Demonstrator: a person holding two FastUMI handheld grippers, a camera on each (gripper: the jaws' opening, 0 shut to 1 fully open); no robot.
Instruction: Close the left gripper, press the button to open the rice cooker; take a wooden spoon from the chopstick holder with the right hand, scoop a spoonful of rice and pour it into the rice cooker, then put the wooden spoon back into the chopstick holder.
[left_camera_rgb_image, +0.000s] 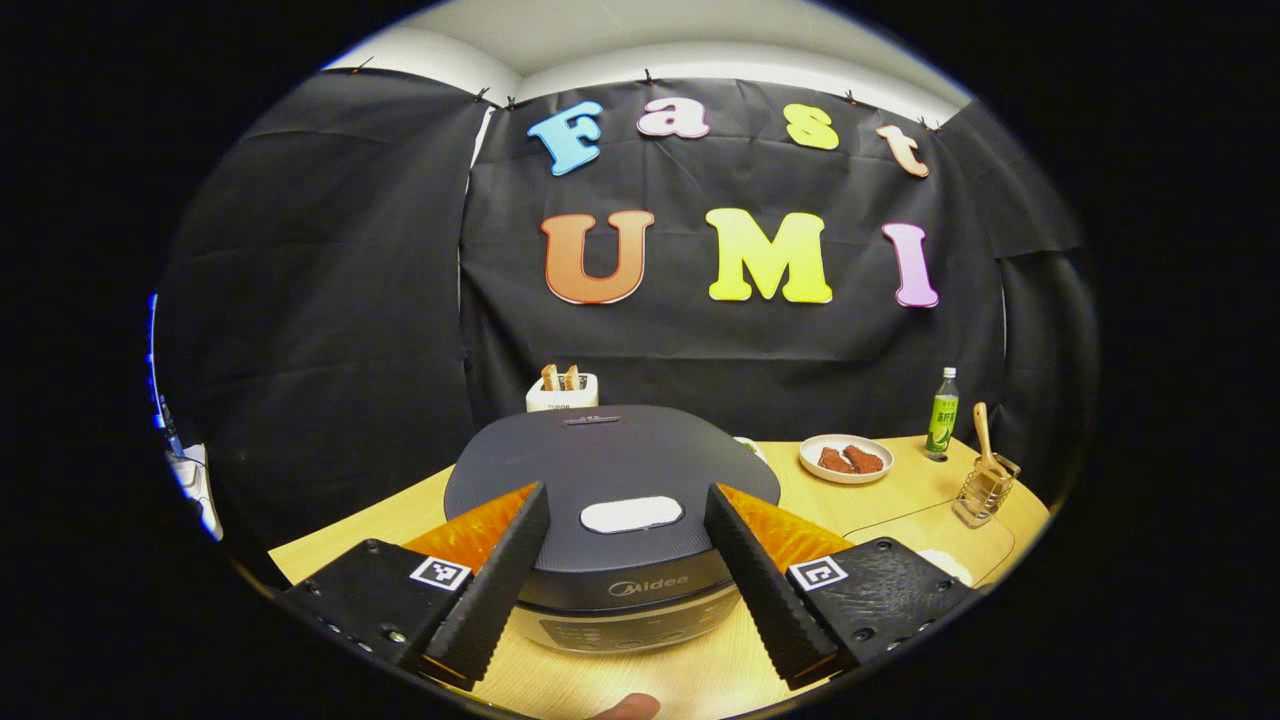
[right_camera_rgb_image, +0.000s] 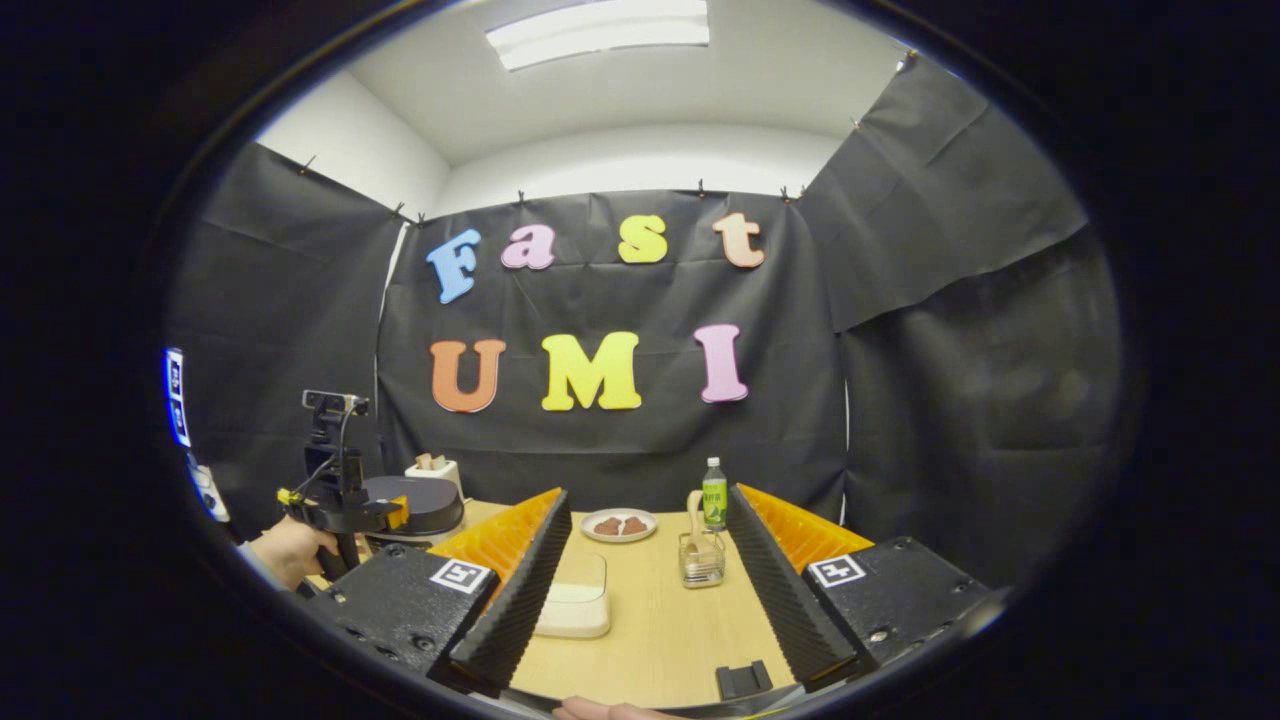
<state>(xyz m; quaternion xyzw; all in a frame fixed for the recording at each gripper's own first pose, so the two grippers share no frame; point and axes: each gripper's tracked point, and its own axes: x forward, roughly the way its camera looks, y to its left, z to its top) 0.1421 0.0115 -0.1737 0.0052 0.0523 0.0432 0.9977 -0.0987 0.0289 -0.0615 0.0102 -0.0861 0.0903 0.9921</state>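
A dark grey rice cooker (left_camera_rgb_image: 610, 460) stands right before my left gripper (left_camera_rgb_image: 626, 492), its lid down and its pale oval button (left_camera_rgb_image: 632, 514) between the open fingers. Neither finger touches it. At the far right a wire chopstick holder (left_camera_rgb_image: 985, 490) holds a wooden spoon (left_camera_rgb_image: 983, 430) upright. In the right gripper view, my right gripper (right_camera_rgb_image: 648, 495) is open and holds nothing. The chopstick holder (right_camera_rgb_image: 702, 562) with the spoon (right_camera_rgb_image: 694, 510) stands ahead, just right of centre. A clear box of rice (right_camera_rgb_image: 578, 595) lies by the left finger. A hand (right_camera_rgb_image: 285, 550) holds the left gripper (right_camera_rgb_image: 392, 516) at the cooker (right_camera_rgb_image: 425, 505).
On the wooden table (right_camera_rgb_image: 660, 620) a plate of brown pieces (left_camera_rgb_image: 846, 458) and a green bottle (left_camera_rgb_image: 942, 412) stand at the back right. A white toaster with bread (left_camera_rgb_image: 562, 390) is behind the cooker. The clear rice box (left_camera_rgb_image: 935, 545) lies right of it. A small black block (right_camera_rgb_image: 743, 680) sits at the front edge.
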